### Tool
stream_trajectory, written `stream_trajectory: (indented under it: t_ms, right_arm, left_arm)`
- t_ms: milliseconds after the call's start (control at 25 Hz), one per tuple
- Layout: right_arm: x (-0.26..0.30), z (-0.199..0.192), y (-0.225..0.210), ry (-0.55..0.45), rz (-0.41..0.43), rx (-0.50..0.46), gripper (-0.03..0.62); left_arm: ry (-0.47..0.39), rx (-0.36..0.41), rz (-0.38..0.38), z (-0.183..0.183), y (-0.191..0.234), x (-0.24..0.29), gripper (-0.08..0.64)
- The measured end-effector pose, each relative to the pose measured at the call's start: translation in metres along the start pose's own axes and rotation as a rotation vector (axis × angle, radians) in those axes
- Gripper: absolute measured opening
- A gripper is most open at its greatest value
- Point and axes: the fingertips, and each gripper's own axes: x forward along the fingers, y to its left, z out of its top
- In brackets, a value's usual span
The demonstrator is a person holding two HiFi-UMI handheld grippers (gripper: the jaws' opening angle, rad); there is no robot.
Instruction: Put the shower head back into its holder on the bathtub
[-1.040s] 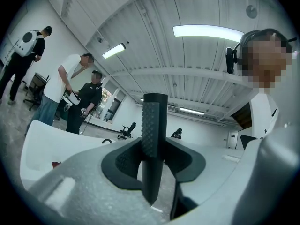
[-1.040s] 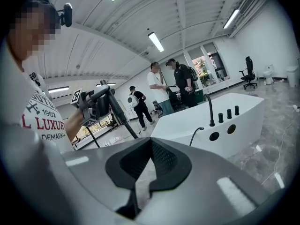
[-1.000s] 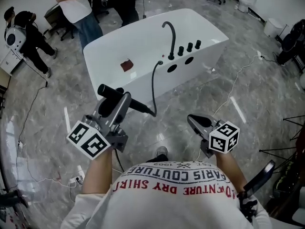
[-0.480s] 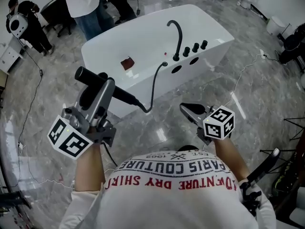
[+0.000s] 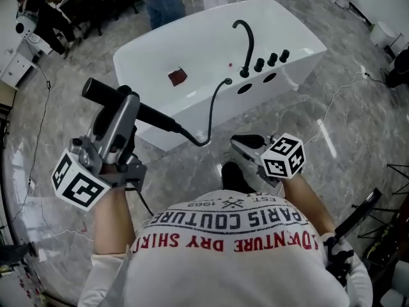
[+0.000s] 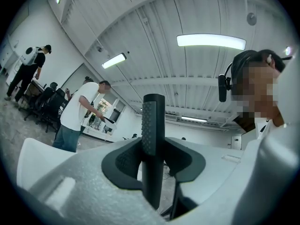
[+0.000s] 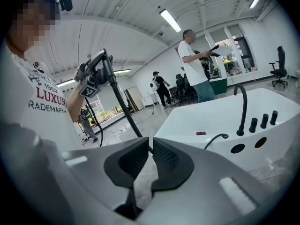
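My left gripper (image 5: pixel 128 102) is shut on the black shower head (image 5: pixel 102 94), holding it raised in front of the white bathtub (image 5: pixel 192 50). In the left gripper view the shower head (image 6: pixel 153 125) stands upright between the pads. Its black hose (image 5: pixel 211 117) curves to a fitting on the tub deck. Two round holes (image 5: pixel 244 88) sit in the deck below three black knobs (image 5: pixel 271 59) and a curved black faucet (image 5: pixel 246 40). My right gripper (image 5: pixel 246 141) hovers over the floor near the tub; its jaws have just been opening and stand a crack apart with nothing between them.
A small red-brown object (image 5: pixel 177 77) lies inside the tub. People stand beyond the tub (image 5: pixel 163 2) and at far left (image 5: pixel 45 18). Thin cables (image 5: pixel 326 107) trail over the marble floor. The wearer's shoe (image 5: pixel 231 174) is just below the right gripper.
My left gripper has carried the shower head leftward and higher in the picture. My right gripper has shifted left toward the hose, and its jaws have parted slightly.
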Motion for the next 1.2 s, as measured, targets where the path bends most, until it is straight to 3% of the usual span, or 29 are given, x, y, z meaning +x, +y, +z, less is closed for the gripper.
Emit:
stream_trajectory:
  t_ms: [200,360,680,840,1040,1200]
  right_arm:
    - [0.037,-0.014,-0.039,0.065,0.046,0.036,0.045]
    - [0.072,-0.024,-0.058,0.121,0.137,0.043,0.075]
    - [0.156,-0.039,-0.071,0.266,0.261,-0.105,0.137]
    - [0.18,-0.071,-0.061,0.372,0.342,-0.147,0.152]
    - [0.193,-0.096,-0.077,0.441,0.336,-0.142,0.152]
    - [0.203,-0.107,-0.089,0.448,0.313,-0.101,0.147]
  left_arm:
    - [-0.002,0.012,0.029,0.012,0.016,0.023,0.135]
    - [0.001,-0.005,0.051,0.016,0.036,0.047,0.135]
    - [-0.03,-0.046,0.086,0.033,0.077,0.079,0.135]
    - [-0.042,-0.038,0.101,0.034,0.08,0.074,0.135]
    - [-0.063,-0.049,0.108,0.037,0.082,0.068,0.135]
    - [-0.093,-0.11,0.116,0.036,0.089,0.061,0.135]
